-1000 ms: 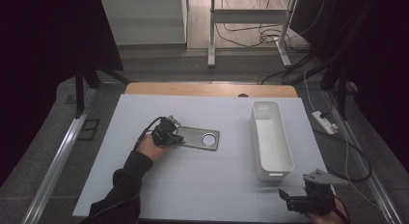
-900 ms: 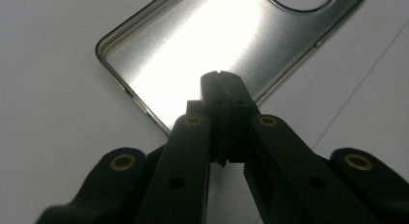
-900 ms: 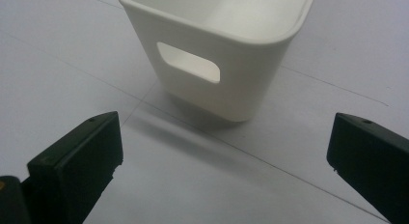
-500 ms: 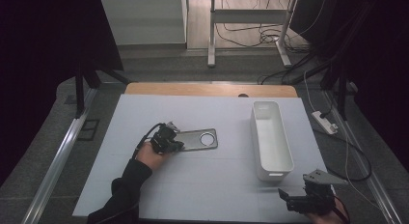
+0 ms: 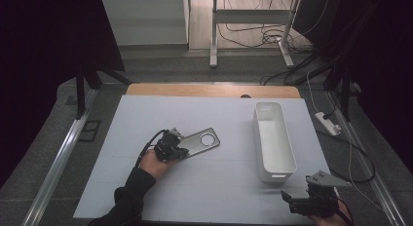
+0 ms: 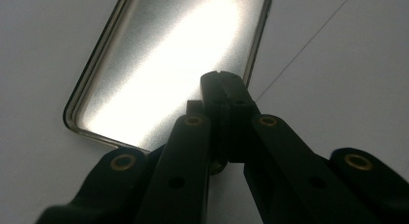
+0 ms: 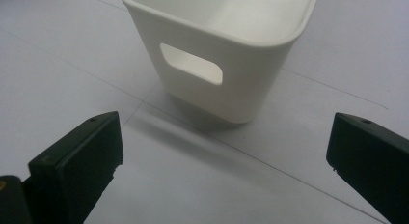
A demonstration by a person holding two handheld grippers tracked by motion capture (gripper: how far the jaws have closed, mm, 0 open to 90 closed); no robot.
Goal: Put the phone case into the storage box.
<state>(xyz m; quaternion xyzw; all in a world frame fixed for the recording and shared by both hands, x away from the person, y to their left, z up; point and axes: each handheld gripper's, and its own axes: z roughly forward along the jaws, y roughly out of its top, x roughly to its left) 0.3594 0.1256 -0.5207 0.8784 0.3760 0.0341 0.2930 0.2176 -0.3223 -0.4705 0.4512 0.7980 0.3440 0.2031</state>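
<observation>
A flat shiny metal plate (image 5: 202,141) with a round hole near its far end lies on the white table (image 5: 214,187), left of centre. My left gripper (image 5: 176,151) is at the plate's near end, held by a hand in a dark sleeve. In the left gripper view its black jaws are pressed together over the plate (image 6: 159,64), near its right edge, and the gripper (image 6: 224,80) is shut with nothing visible between the tips. My right gripper (image 5: 301,193) stands open at the table's near right corner. Its pads (image 7: 82,151) point at the white bin (image 7: 226,55).
The long white bin (image 5: 275,138) stands lengthwise on the right half of the table, with a handle slot in its near end wall. Behind the table are a wooden edge (image 5: 214,91), desk legs and floor cables. A power strip (image 5: 327,122) lies off the right side.
My left hand and gripper have slid a little toward the near side along the plate. The plate, the bin and the right gripper have stayed where they were.
</observation>
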